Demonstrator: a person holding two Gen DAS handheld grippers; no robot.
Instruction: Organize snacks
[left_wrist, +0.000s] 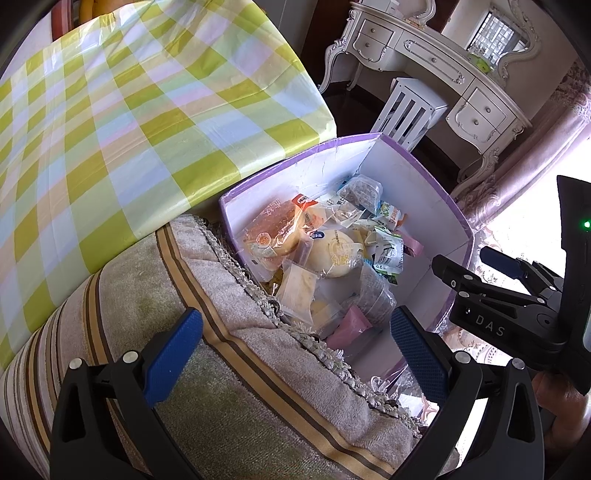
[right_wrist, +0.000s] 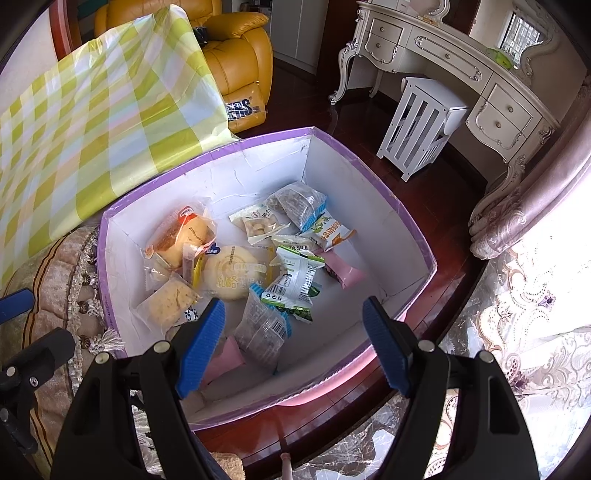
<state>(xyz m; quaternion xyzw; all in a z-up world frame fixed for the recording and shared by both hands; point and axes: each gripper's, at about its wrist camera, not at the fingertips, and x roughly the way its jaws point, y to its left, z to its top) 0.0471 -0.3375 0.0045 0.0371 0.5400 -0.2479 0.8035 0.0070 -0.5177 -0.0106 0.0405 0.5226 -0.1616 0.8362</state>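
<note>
The snacks (right_wrist: 236, 266) lie in a purple-rimmed box (right_wrist: 373, 173) on the dark wooden floor (right_wrist: 436, 192), below both pairs of jaws. The right gripper (right_wrist: 293, 332) hangs over the box's near edge, jaws apart, nothing between them. The left gripper (left_wrist: 295, 339) is over the striped cushion (left_wrist: 229, 398), jaws apart too. A checked cloth (left_wrist: 129, 110) is beside the box's far-left corner. Most wrapper print is too small to read.

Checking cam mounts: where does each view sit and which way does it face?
Left wrist: on the left gripper, angled down over a cushion toward the snack box; right gripper and a hand show.
Right wrist: on the right gripper, down into the box; left gripper at left edge.
Shared: box, checked cloth, dresser.
</note>
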